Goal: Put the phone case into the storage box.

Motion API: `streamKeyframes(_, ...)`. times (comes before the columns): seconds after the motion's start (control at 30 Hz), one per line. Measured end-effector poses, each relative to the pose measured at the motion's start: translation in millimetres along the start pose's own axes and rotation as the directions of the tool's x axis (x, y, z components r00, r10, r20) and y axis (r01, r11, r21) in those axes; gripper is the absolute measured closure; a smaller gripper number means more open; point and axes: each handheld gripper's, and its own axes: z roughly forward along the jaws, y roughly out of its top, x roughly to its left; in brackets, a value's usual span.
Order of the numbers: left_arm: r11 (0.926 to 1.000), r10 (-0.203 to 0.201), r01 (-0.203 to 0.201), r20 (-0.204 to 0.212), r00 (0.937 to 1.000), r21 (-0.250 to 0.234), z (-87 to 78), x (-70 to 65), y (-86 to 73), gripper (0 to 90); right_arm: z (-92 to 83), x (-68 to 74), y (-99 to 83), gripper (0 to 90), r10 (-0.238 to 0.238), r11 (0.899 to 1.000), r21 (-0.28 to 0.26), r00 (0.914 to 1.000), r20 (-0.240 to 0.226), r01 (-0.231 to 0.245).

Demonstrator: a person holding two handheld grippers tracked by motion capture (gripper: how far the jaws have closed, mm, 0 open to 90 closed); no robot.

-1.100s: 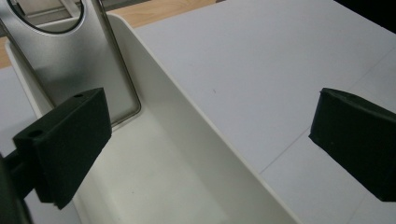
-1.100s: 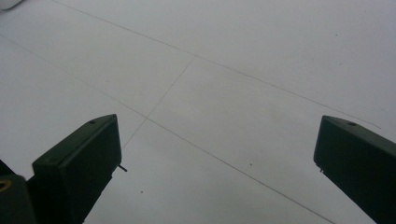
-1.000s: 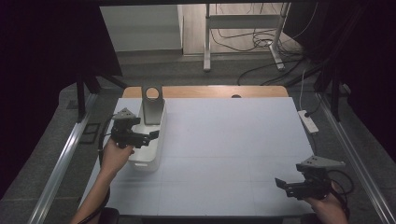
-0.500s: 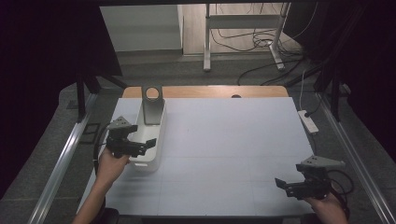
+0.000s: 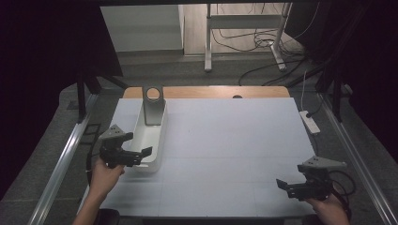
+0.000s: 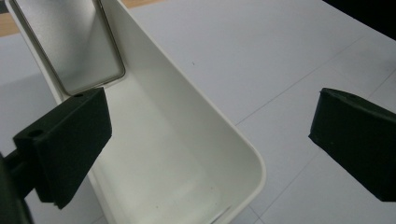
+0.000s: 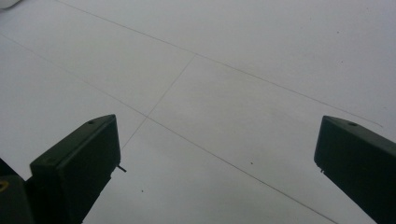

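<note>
1. Table (image 5: 225, 140): white top, faint grid lines, wooden strip along the far edge.
2. Tray (image 5: 149, 140): long, narrow, white, lying lengthwise on the left part of the table, its near end close to the near-left corner. In the left gripper view the tray (image 6: 187, 140) shows a rounded near corner and a bare white floor.
3. Metal stand (image 5: 153, 105): grey plate with a round hole near its top, standing in the far end of the tray, leaning slightly. Its lower edge shows in the left gripper view (image 6: 74, 42).
4. Left gripper (image 5: 143, 153): held in the person's left hand (image 5: 105, 176) at the tray's near end. Jaws spread wide; one hangs over the tray's inside, the other over the table beyond the right wall. Nothing between them; contact with the tray cannot be told.
5. Right gripper (image 5: 284, 185): near the near-right corner, well apart from the tray, jaws pointing left. Jaws spread, nothing held, over bare table (image 7: 233, 93).
</note>
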Motion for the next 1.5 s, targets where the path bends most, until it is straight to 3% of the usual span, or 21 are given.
streamKeyframes(0.97, 0.9998, -0.014, 0.014, -0.008, 0.9999, -0.016, -29.9, -22.5, -35.8, 0.0, 0.0, 0.9, -0.1, 1.1, -0.009, 1.000, -0.006, 1.0000, 0.002, 0.009)
streamKeyframes(1.5, 0.9996, -0.018, 0.017, -0.060, 0.9981, -0.022, -46.1, -30.9, -55.3, 0.0, -0.2, 1.0, -0.2, 1.1, -0.010, 1.000, -0.007, 0.9999, 0.004, 0.010)
